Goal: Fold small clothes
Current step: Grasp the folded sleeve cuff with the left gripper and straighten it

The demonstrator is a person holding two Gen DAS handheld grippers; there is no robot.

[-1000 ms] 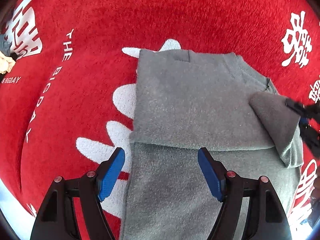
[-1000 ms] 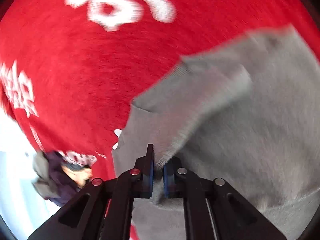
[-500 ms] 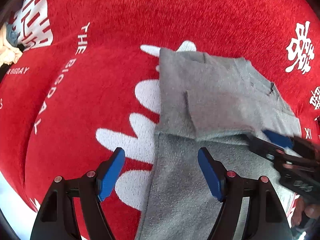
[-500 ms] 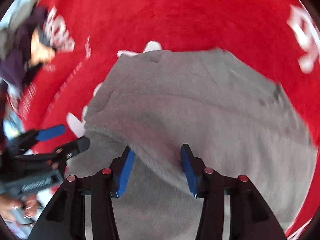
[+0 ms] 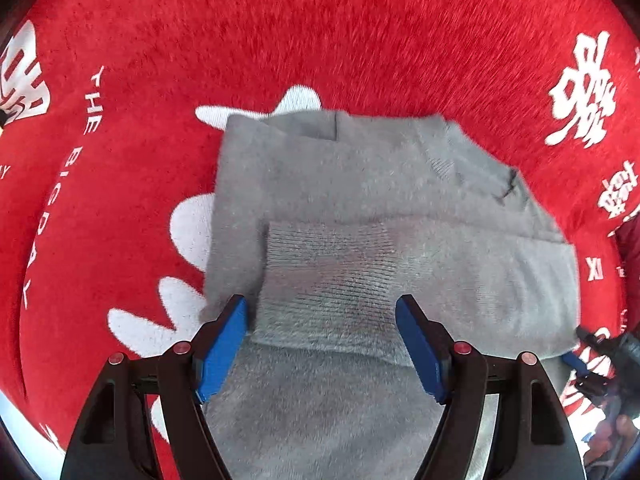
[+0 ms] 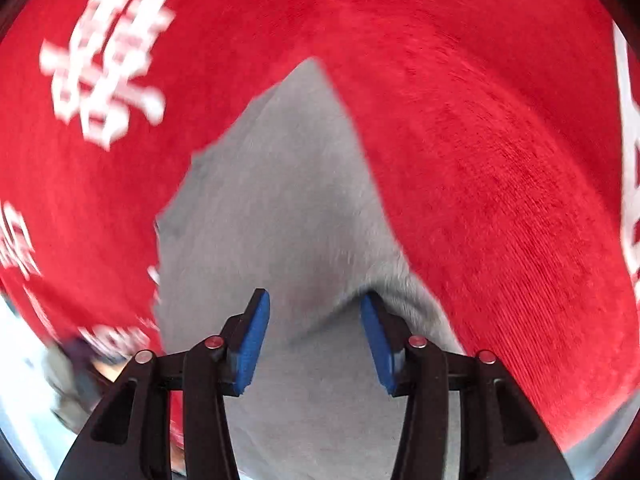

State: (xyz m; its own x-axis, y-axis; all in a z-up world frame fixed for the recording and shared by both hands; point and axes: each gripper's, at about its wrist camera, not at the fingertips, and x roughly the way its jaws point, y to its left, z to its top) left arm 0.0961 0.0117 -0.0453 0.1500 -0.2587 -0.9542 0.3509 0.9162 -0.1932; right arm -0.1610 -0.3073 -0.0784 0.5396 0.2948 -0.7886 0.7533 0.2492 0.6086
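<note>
The small grey fuzzy knit sweater (image 5: 360, 208) lay flat on the red plush blanket with white lettering (image 5: 320, 32), sleeves folded in. The left gripper (image 5: 320, 344) hung released over its ribbed cuff (image 5: 328, 264), hem nearest. The right gripper (image 6: 316, 340), also unclenched, straddled the sweater's right edge, long axis running away.

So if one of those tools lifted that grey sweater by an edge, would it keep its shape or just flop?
It would probably flop. The grey sweater already lies in soft folded layers, with a ribbed cuff draped flat, so the folds would likely fall open. Its fuzzy knit on the plush red blanket suggests it would drag and bunch rather than slide. It looks light.
</note>
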